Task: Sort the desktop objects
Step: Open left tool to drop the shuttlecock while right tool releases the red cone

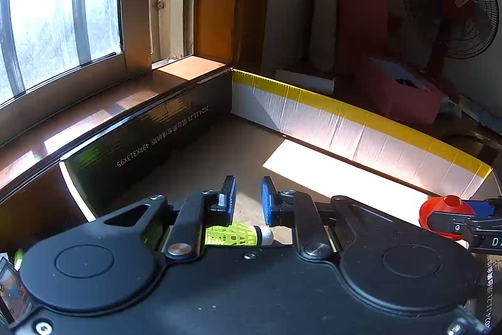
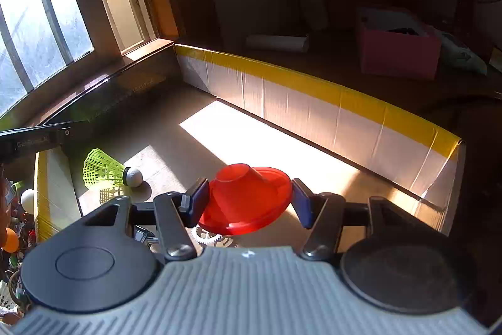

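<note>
Lower left of the right wrist view: green shuttlecock [image 2: 106, 173] lying loose on the box floor [image 2: 251, 134], left gripper [image 1: 248, 200] spread above it (apparently just delivered). Lower centre: right gripper [image 2: 249, 203] pinching red cone [image 2: 248, 198], not yet set down.

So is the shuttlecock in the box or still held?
In the box: the shuttlecock lies on its side on the floor, clear of the open left gripper.
</note>
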